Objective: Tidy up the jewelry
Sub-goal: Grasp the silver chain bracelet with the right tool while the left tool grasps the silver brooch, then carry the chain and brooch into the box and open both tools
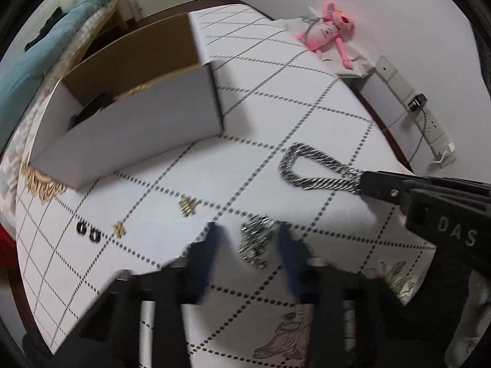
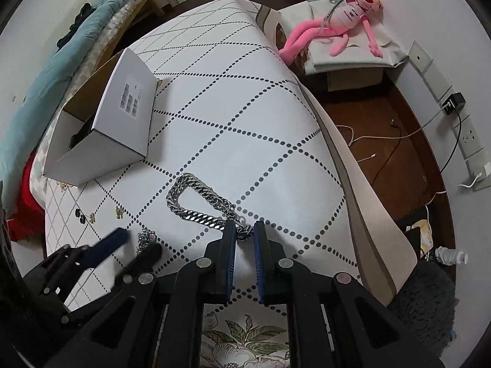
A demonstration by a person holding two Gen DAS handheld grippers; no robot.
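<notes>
The chain point(image 2: 196, 197) lies in a loop on the table point(image 2: 245, 107), and the right gripper point(image 2: 244, 233) has its fingers drawn close around the clasp end, seemingly clamped on it. Gripping by the end looks deliberate: the chain can then trail behind and be lowered link by link into the box point(image 2: 119, 122), which stands open-topped well to the left, something dark already inside.

The left gripper point(image 1: 247, 239) hovers low with its fingers apart, one on either side of a small silver pile point(image 1: 256, 239), not yet closed on it. Its view is blurred, so contact cannot be told.

Gold earrings point(image 1: 187, 207) and black studs point(image 1: 87, 232) wait farther left, near the box.

Both grippers point forward across the table, the right level and low, the left angled in from the left side.
</notes>
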